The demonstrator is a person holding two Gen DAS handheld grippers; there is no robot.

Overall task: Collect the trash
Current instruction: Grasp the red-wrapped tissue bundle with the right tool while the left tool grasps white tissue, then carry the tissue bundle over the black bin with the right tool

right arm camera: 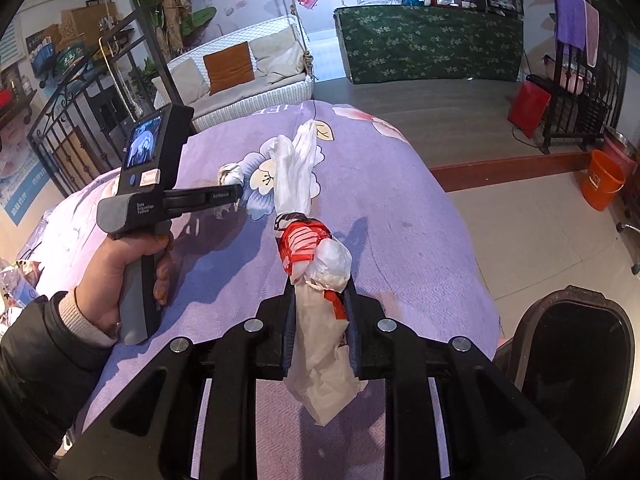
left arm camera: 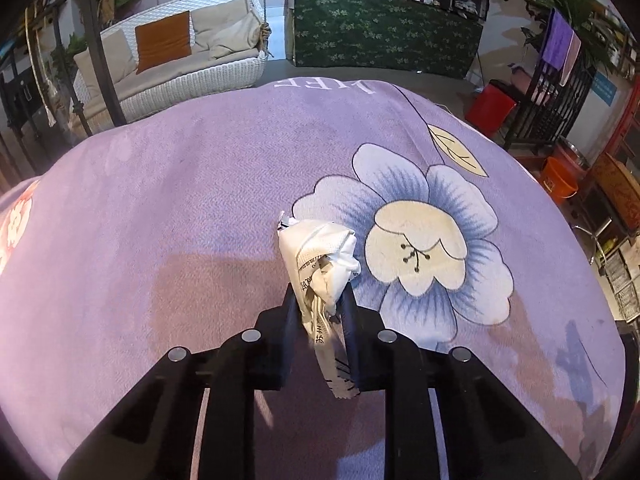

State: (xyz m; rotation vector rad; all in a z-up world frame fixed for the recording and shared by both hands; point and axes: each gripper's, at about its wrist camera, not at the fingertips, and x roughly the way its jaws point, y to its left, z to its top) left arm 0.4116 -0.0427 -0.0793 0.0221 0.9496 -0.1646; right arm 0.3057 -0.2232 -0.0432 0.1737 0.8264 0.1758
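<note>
On the purple flowered cloth (left arm camera: 180, 184) that covers the surface, two pieces of trash are under grip at once. Left gripper (left arm camera: 320, 300): fingers closed almost fully on a crumpled white printed wrapper (left arm camera: 320, 252), pinched near its lower, twisted end; the upper bulk of the wrapper projects past the fingertips and lies over the edge of the blue-and-cream flower print (left arm camera: 416, 248). In the right wrist view the same wrapper (right arm camera: 230, 174) appears as a small wad at the tip of the left gripper (right arm camera: 236, 192), which a hand (right arm camera: 120, 276) in a dark sleeve carries. Right gripper (right arm camera: 318, 288): fingers likewise nearly closed, clamped on a bundle of white tissue and red-striped plastic (right arm camera: 316, 256) at its narrow waist. A long white plastic tail (right arm camera: 296, 172) extends forward from the bundle across the cloth; a second paper tail (right arm camera: 324, 376) hangs back between the finger mounts. A dark bin (right arm camera: 576, 344) stands at the lower right, just beside the surface edge, and is judged the likely destination.

Handling, as judged: both items are light, soft and compressible, with no fragility. Thin film is slippery and loose tails may snag or drag on the cloth. A hold at the twisted, densest part, as shown, gives the firmest purchase.
</note>
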